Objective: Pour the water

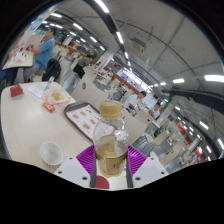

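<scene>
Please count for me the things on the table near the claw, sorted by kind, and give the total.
Bottle, held between the fingers of the claw: 1
Glass with amber drink, beyond the bottle: 1
Tray under the glass: 1
White cup beside the claw: 1
Total: 4
Farther things on the table are too small to name.

Bright overhead strip lights (180, 80) are flooding the hall evenly, glaring white on the ceiling; the wide lens is bending everything toward the edges, and distant figures are blurring softly
</scene>
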Motion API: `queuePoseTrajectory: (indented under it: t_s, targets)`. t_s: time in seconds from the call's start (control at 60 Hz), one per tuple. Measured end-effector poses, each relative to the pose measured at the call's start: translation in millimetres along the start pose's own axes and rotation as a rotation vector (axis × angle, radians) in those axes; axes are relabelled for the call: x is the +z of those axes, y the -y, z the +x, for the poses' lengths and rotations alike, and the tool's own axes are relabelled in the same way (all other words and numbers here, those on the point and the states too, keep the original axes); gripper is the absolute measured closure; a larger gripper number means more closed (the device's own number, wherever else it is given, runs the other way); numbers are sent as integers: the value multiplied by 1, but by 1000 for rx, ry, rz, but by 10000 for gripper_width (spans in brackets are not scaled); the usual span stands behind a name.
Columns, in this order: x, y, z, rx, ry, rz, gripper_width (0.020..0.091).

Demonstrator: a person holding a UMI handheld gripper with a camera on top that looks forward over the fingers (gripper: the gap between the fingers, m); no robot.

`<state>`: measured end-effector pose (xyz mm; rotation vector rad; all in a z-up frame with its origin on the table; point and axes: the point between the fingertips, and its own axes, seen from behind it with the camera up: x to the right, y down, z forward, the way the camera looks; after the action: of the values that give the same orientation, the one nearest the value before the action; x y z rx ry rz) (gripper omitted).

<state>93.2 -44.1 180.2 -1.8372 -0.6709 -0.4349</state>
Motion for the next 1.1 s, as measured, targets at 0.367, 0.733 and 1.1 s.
queuePoseTrajectory:
  t_s: [0.367, 0.733, 1.1]
  targets:
    - [56, -106, -2, 532, 66, -54, 692]
    - [56, -145, -9, 675, 33, -55, 663]
    - [-9, -150, -8, 693, 47, -288, 255]
